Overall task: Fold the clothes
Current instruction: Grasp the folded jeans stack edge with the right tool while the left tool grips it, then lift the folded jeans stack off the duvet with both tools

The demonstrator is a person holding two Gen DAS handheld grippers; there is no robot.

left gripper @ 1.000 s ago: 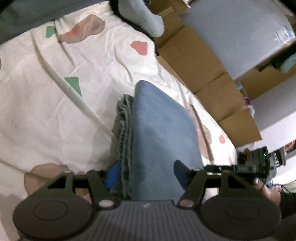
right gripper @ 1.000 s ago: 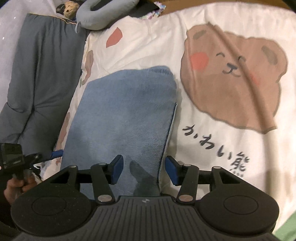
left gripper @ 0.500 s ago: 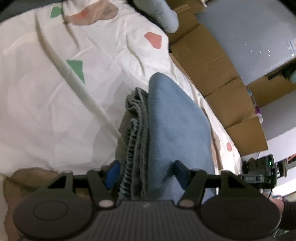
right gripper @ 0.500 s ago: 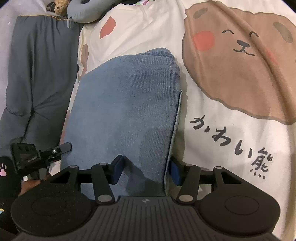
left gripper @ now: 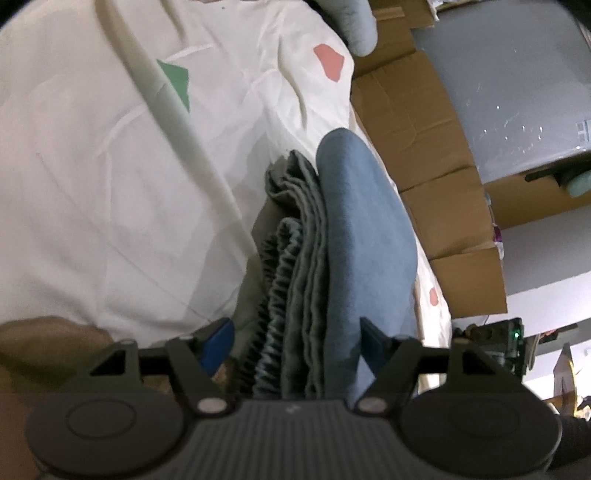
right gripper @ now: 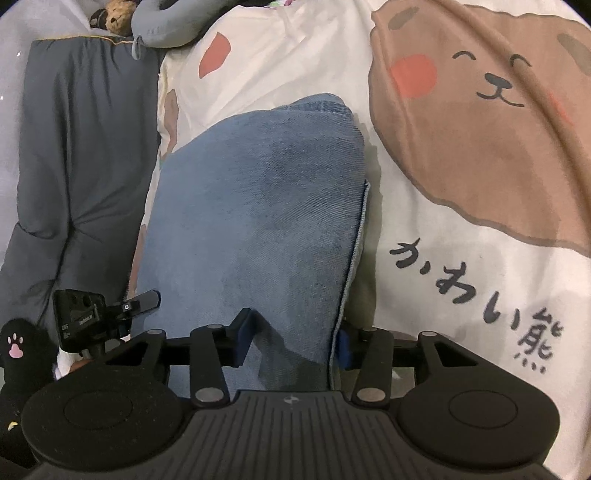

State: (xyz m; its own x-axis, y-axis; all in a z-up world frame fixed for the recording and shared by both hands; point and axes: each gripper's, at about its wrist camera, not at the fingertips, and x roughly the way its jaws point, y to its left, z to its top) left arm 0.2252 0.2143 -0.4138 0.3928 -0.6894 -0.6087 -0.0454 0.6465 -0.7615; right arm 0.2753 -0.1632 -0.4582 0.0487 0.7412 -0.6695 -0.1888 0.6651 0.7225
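A folded blue denim garment (right gripper: 258, 192) lies on the cream bear-print bed sheet (right gripper: 461, 266). In the left wrist view I see its stacked layered edges (left gripper: 295, 266) from the side, with the smooth blue top fold (left gripper: 365, 236) to their right. My left gripper (left gripper: 295, 343) is open, and its fingers straddle the whole thickness of the stack. My right gripper (right gripper: 293, 339) is also open; one finger rests on top of the denim and the other sits just outside its right hemmed edge. The left gripper (right gripper: 88, 317) also shows at the garment's left side.
Cardboard boxes (left gripper: 424, 122) and a grey panel (left gripper: 509, 92) stand beyond the bed's far edge. A dark grey quilt (right gripper: 81, 147) lies left of the garment, with a grey neck pillow (right gripper: 166, 22) and a plush toy (right gripper: 114, 14) above it. A black paw-print sleeve (right gripper: 18, 339) shows at lower left.
Both grippers have slid forward over the folded garment, which now reaches deeper between their fingers. The left wrist view has dropped lower, facing the stack's layered edge.
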